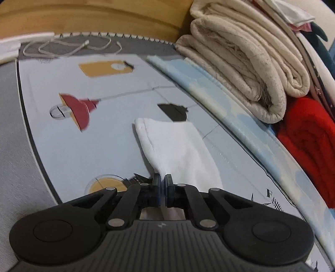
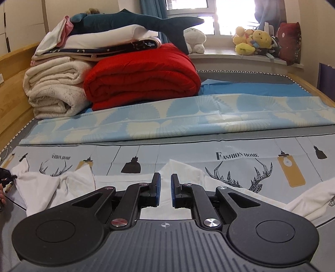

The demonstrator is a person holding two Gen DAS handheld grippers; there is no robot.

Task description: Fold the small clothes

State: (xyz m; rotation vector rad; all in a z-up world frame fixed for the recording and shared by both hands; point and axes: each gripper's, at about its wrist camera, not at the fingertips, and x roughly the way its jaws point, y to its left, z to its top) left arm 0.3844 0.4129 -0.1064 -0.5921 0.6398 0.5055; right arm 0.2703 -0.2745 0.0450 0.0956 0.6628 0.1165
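Observation:
A small white garment [image 1: 178, 144] lies on the printed pale-blue mat [image 1: 88, 146]. My left gripper [image 1: 162, 180] is shut on the garment's near edge, and the cloth stretches away from the jaws. In the right wrist view the same white garment [image 2: 52, 188] spreads across the mat [image 2: 230, 167], with a raised fold [image 2: 182, 169] just beyond my right gripper [image 2: 165, 181]. The right jaws stand a narrow gap apart with white cloth under and ahead of them; I cannot tell whether any cloth sits between the pads. The left gripper's tip [image 2: 6, 177] shows at the far left edge.
Folded cream blankets [image 2: 54, 90] and a red blanket [image 2: 142, 79] are stacked at the back left, with more bedding and a plush shark [image 2: 136, 21] on top. A light-blue patterned sheet [image 2: 188, 117] lies behind the mat. A white cable [image 1: 69, 48] lies near the wooden bed frame [image 1: 94, 18].

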